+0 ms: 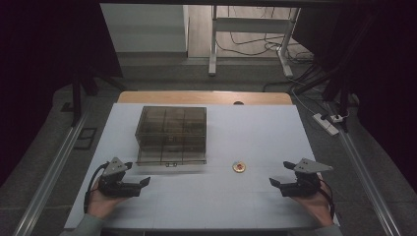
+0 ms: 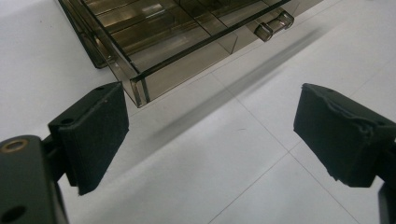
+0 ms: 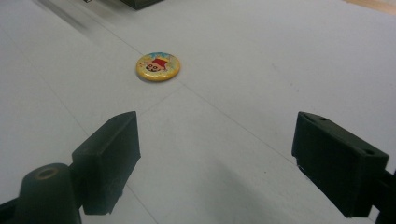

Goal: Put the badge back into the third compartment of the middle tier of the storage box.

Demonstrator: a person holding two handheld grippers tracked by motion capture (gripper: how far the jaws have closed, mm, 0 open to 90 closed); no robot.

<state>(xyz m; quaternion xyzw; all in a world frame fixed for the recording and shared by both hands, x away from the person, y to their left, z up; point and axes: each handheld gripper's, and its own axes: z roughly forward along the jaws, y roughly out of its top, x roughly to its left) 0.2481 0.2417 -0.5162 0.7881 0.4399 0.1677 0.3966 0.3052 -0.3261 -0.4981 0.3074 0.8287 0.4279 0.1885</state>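
Plainly, we saw the main risk in the badge point(image 3: 158, 66) itself: flat, round and low on the white bench point(image 1: 211, 196), it offered the jaws almost no edge, so a closing grip could skate over its domed face or push it away across the smooth surface. A second risk, we judged, lay with the smoky plastic drawer box point(image 1: 171, 133); its bottom drawer point(image 2: 187, 44) stood a little out, and a careless tug on the small handle point(image 2: 274, 24) could drag the whole light box.

The right gripper point(image 3: 215, 158) had its jaws wide apart and empty, the badge lying ahead of them and somewhat toward the left jaw, well clear of both. The left gripper point(image 2: 210, 140) was likewise spread wide, holding nothing, with the drawer's front corner just beyond its left jaw.
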